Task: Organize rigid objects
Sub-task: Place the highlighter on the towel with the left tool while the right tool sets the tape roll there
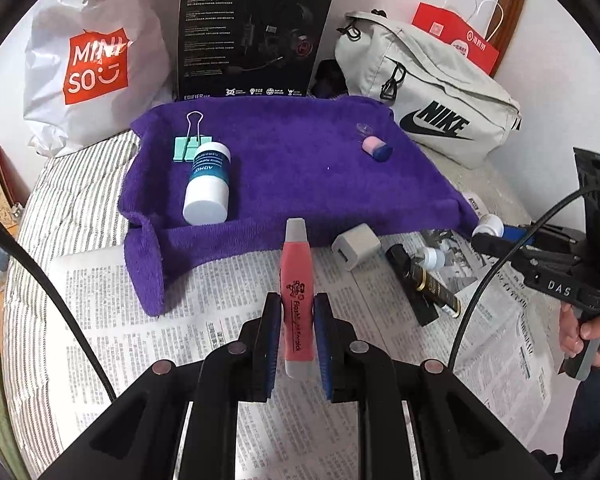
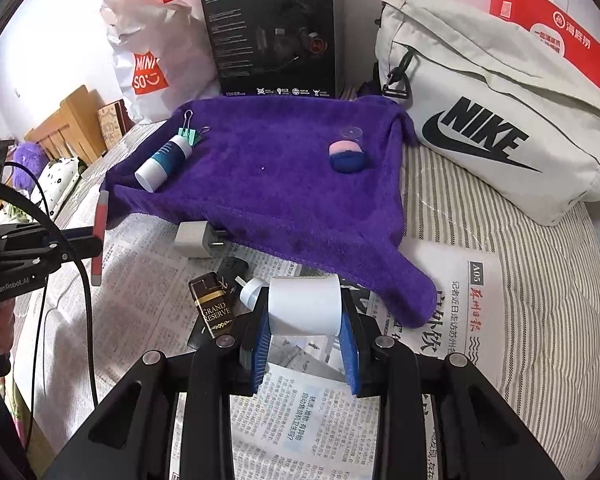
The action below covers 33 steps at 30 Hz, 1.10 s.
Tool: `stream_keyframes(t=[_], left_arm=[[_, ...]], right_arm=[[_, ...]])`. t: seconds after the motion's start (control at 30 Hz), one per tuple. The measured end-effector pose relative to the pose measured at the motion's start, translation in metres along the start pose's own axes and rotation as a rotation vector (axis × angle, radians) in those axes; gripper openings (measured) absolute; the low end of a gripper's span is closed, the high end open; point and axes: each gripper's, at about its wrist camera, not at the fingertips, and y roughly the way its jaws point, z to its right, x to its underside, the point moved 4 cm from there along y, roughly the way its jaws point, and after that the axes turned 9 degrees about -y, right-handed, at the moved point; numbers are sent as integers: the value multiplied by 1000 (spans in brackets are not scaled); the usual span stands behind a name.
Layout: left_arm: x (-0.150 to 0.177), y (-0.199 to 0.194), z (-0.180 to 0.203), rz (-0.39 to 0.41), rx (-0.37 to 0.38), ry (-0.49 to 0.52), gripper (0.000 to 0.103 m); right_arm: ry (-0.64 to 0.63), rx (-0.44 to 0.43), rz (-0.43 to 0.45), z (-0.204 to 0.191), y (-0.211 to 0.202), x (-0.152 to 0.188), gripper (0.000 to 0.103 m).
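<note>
Left tool (image 1: 297, 312) clamped on red earpick (image 1: 296, 280); right tool (image 2: 306, 332) clamped on white bottle (image 2: 304, 304); both above newspaper (image 1: 220, 300), near purple towel (image 1: 292, 160).

Left tool (image 1: 297, 320): angled steeply downward, blue pads clamped on a red ear-pick; right tool (image 2: 305, 322): same downward tilt, pads pressed against a white bottle; a bare hand (image 1: 584, 334) wrapped round the right tool's handle.
</note>
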Motion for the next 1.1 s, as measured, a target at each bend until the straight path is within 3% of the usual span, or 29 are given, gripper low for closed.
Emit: stream_keyframes(t=[0.53, 0.83, 1.1], left_arm=[[-43, 0, -3, 26, -1, 18, 16], [-75, 14, -11, 11, -13, 18, 16], [-93, 32, -12, -11, -9, 29, 16]], right_arm=[[-12, 12, 40, 12, 1, -45, 31], [-9, 21, 23, 26, 33, -77, 31], [13, 24, -7, 40, 60, -84, 31]])
